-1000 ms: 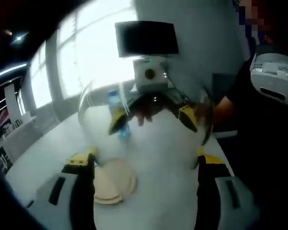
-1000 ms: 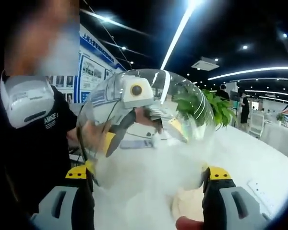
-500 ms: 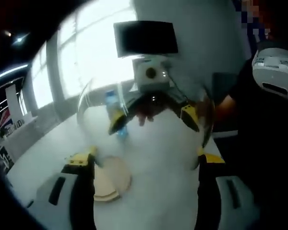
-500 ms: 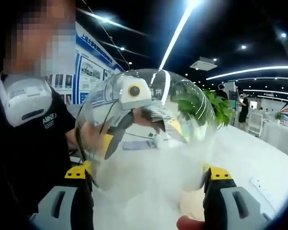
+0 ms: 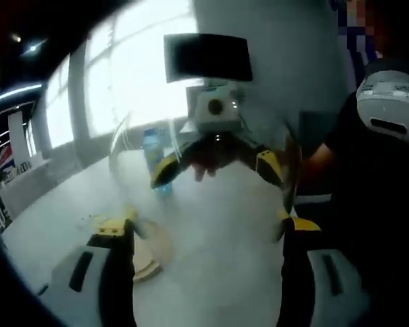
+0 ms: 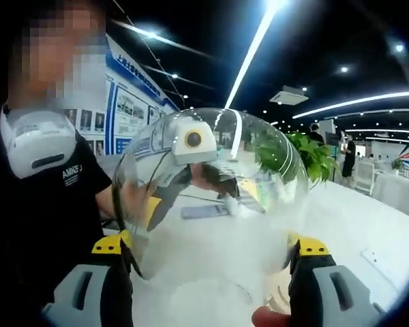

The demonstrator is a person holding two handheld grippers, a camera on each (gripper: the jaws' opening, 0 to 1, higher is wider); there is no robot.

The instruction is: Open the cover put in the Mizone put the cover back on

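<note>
- The worktop [image 5: 225,245] lies beneath both tongs.
- The clear dome cover [image 6: 211,197] is clamped rim-to-rim between the left tongs [image 5: 206,235] and right tongs [image 6: 208,255], jaws spread wide.
- The wooden base [image 5: 150,252] sits below the left tongs.
- The Mizone bottle [image 5: 153,153] stands beyond them.
- Risk: uneven squeeze could let the slick cover slip and fall.

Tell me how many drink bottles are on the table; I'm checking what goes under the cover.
1. The blue-capped bottle stands on the white table, seen through the clear dome cover; others may be hidden.
</note>
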